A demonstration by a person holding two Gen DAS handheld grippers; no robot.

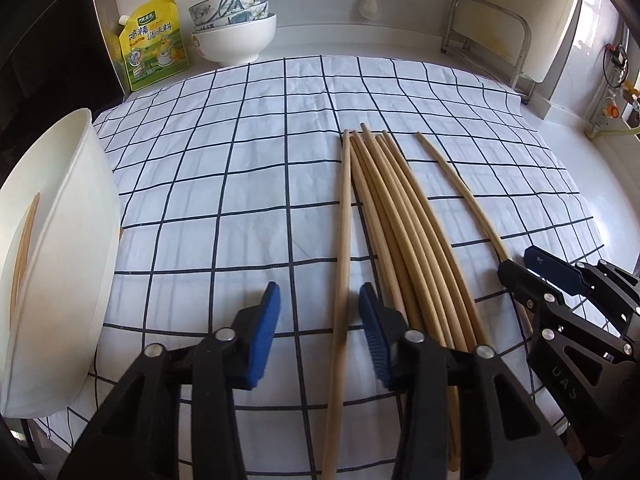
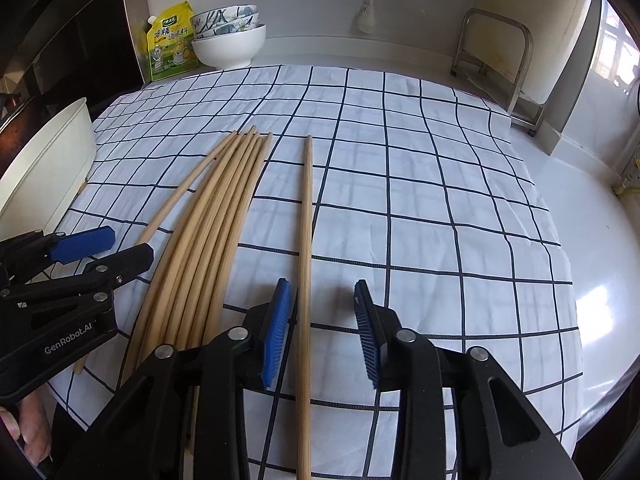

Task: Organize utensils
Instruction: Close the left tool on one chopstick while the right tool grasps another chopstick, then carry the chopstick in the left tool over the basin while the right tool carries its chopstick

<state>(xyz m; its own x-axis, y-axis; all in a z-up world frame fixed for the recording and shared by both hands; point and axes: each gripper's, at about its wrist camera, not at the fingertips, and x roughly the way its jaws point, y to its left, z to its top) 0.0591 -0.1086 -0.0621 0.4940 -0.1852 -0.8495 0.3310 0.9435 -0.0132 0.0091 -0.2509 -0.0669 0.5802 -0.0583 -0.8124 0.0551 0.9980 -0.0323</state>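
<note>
On the checked cloth point(image 1: 248, 168) near the surface's front edge, both tongs hover open over loose chopsticks.

The left tongs point(image 1: 319, 316) gape wide astride the leftmost chopstick point(image 1: 345, 216), touching nothing; just to its right lies the chopstick bundle point(image 1: 404, 216), fanned toward the far edge. The right tongs point(image 2: 323, 328) also stand wide, a single chopstick point(image 2: 307, 240) lying between the pads, apart from the bundle. A white container point(image 1: 60, 240) at the cloth's left edge holds a few chopsticks. At the far-left corner sit stacked bowls point(image 1: 234, 28) and a yellow pouch point(image 1: 156, 44).
</note>
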